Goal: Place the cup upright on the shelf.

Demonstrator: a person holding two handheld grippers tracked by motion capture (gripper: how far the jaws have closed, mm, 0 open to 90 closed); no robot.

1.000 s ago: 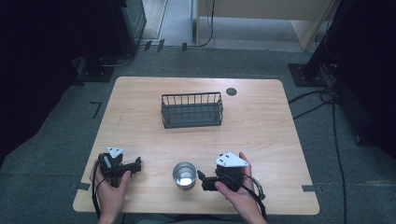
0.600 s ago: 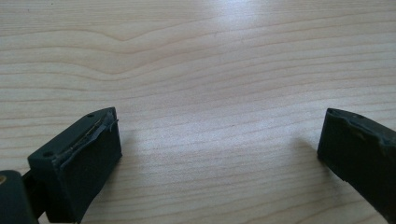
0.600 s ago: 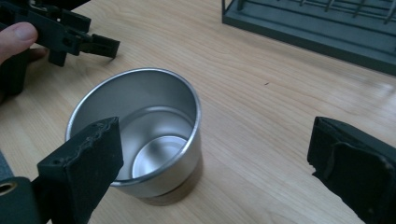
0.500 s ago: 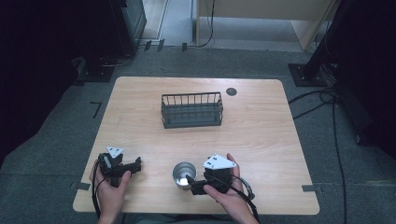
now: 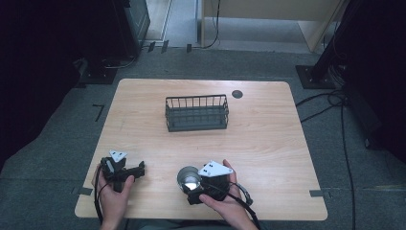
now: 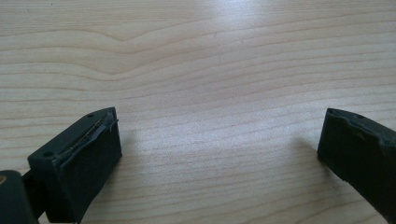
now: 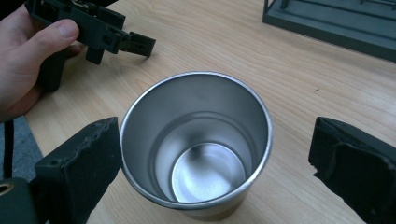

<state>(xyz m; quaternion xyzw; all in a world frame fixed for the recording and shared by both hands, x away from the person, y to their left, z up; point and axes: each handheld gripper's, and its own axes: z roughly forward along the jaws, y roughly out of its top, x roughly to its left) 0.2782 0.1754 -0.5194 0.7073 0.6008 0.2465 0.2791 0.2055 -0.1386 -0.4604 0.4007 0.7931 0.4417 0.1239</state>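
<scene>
the wooden table (image 5: 268, 143) carries a dark wire basket (image 5: 197, 113) toward its far side, well apart from the work at the near edge. there a steel cup (image 7: 196, 140) stands upright and empty. the right gripper (image 7: 210, 163) has its fingers (image 7: 79, 163) spread wide to either side of the cup, one finger about at the rim, the other clear. this looks like the approach to a grasp; next, close squarely on the wall. the left gripper (image 5: 125, 170) rests open over bare wood.
</scene>
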